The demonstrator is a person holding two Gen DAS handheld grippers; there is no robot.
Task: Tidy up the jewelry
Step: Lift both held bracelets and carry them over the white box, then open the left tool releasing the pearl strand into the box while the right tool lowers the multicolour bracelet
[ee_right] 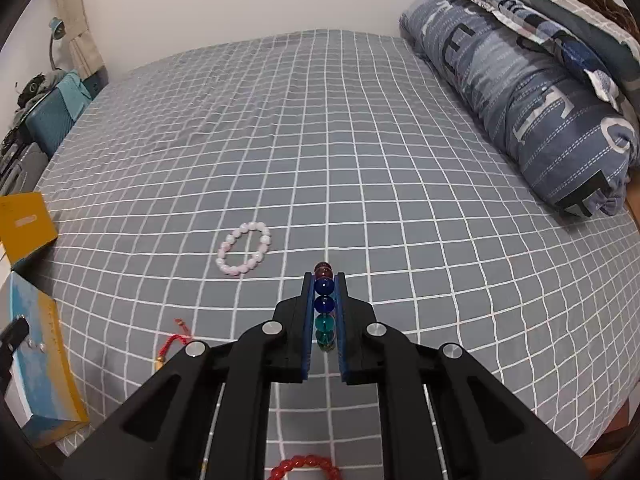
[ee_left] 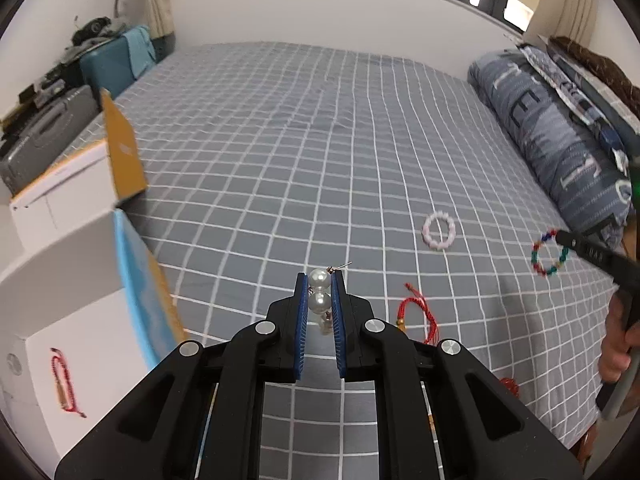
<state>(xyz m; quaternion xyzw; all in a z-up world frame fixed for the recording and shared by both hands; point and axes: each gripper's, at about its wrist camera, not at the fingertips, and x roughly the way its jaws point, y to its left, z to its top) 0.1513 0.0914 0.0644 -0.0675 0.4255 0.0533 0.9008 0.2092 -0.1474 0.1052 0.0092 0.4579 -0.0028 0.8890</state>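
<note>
Left gripper [ee_left: 320, 280]: lower centre of the left wrist view, jaws clamped on a pearl piece [ee_left: 320, 290]. Two white pearls sit between the blue pads; a third, blurred bead hangs below, and a thin wire pin sticks out at the top. It may be an earring, though the view is too small to be sure.

Right gripper [ee_right: 325, 280]: lower centre of the right wrist view, jaws clamped on a multicoloured bead bracelet [ee_right: 324, 304], with red, blue and teal beads in a line between the pads. In the left wrist view the same bracelet hangs as a ring at the right edge of the frame, clear of the bed.

Bed [ee_left: 280, 140]: grey sheet with a white grid, filling the middle of both views.

Pink bead bracelet [ee_right: 244, 254]: flat on the sheet, left of centre in the right wrist view.

Red cord bracelet [ee_left: 420, 316]: on the sheet, just right of the left gripper.

Red bead bracelet [ee_right: 306, 468]: bottom edge of the right wrist view, partly hidden.

White box [ee_left: 60, 360]: lower left of the left wrist view, lid open, a red string bracelet [ee_left: 64, 384] lying inside.

Rolled quilt [ee_right: 520, 100]: upper right, along the bed's edge.
</note>
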